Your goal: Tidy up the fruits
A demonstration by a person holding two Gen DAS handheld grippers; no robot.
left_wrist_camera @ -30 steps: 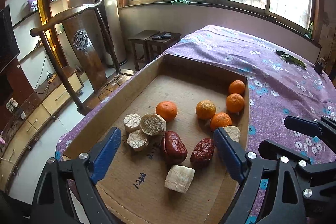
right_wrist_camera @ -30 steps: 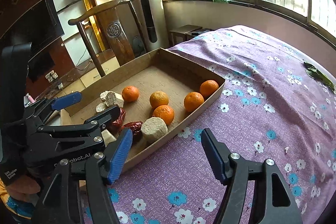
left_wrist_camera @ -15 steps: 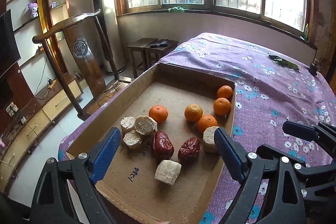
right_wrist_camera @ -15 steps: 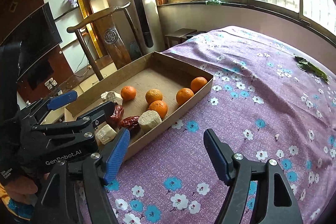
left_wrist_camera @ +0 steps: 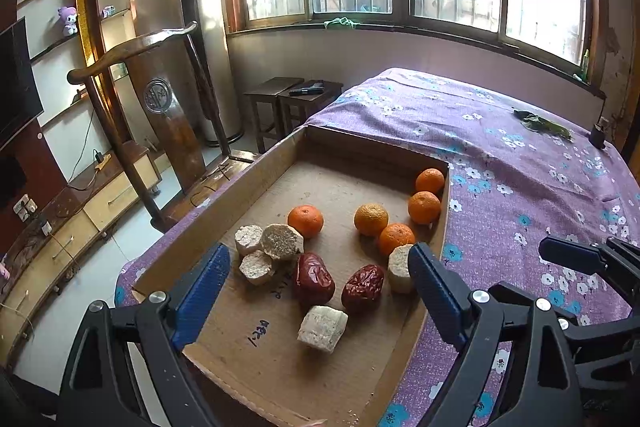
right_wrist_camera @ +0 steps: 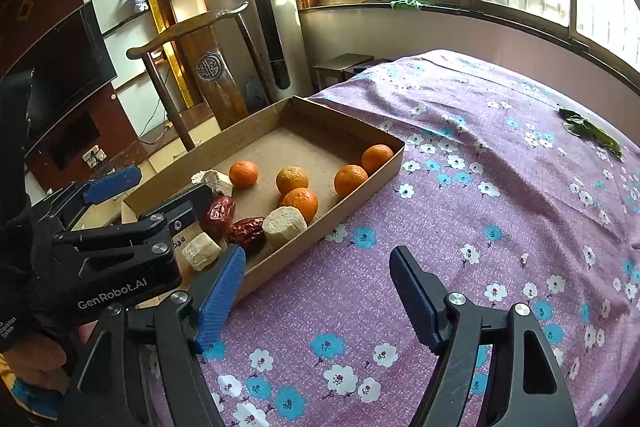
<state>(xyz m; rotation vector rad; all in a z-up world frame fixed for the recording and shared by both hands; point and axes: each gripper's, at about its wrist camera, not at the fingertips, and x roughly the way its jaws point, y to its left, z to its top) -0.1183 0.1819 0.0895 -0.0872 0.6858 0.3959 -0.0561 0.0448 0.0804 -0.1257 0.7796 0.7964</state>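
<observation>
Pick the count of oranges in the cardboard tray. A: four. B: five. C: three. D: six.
B: the left wrist view shows five oranges in the tray: one beside the pale chunks, one mid-tray, one nearer the camera, and two against the right wall.

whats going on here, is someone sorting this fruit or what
A person holds a gripper in each hand over a table with a purple flowered cloth. The left gripper hangs open above a shallow cardboard box holding five oranges, two red dates and pale cut chunks. The right gripper is open over bare cloth beside the box. Neither holds anything yet.
</observation>
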